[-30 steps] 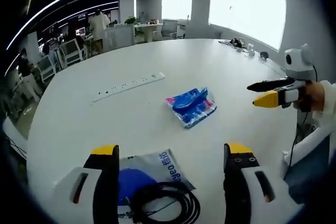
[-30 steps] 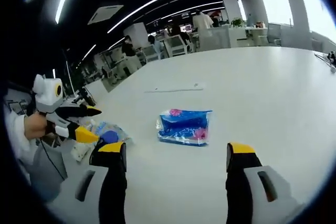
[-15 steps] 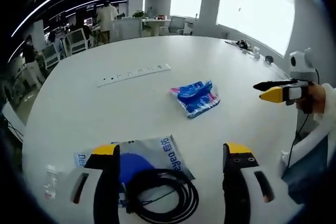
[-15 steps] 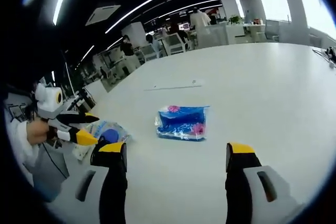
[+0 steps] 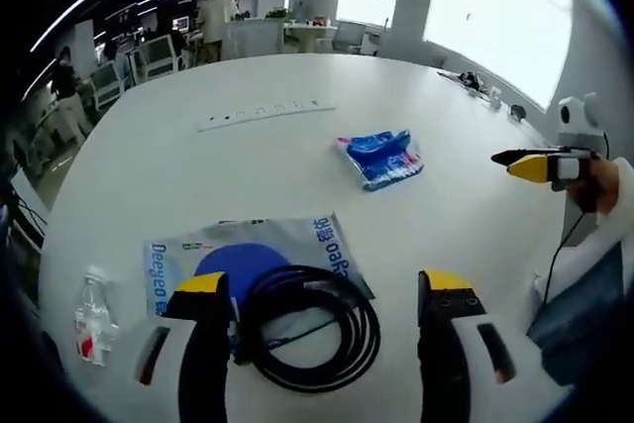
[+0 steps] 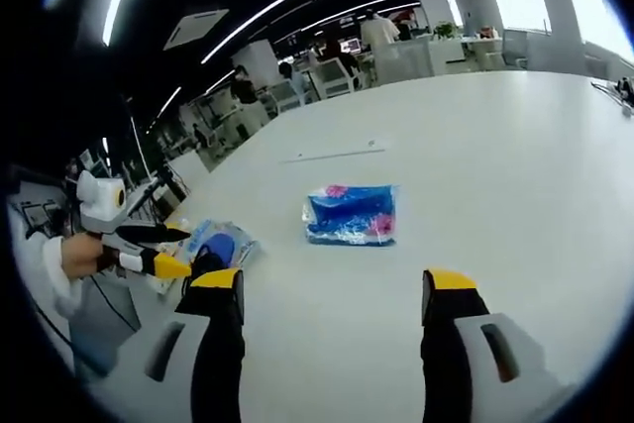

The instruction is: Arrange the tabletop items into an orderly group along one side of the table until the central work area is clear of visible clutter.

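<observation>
White round table (image 5: 149, 175), stuff scattered everywhere: blue crinkly snack packet (image 5: 382, 157) mid-table, coiled black cable (image 5: 309, 329) sitting on a grey-and-blue printed bag (image 5: 238, 260) right in front of my left gripper (image 5: 315, 329), small clear bottle (image 5: 91, 316) beside it. Both my grippers are open, holding nothing. My worry: grab the cable and the loops slide off or drag the bag along.

My white worktop (image 5: 178, 175) carries a flat grey-and-blue printed bag (image 5: 248, 257) with a coiled black cable (image 5: 312, 329) lying on it, a small clear bottle (image 5: 91, 319) on its side just beside the bag, a blue-and-pink packet (image 5: 382, 157) near the middle, and a long white power strip (image 5: 264, 114) farther off.
</observation>
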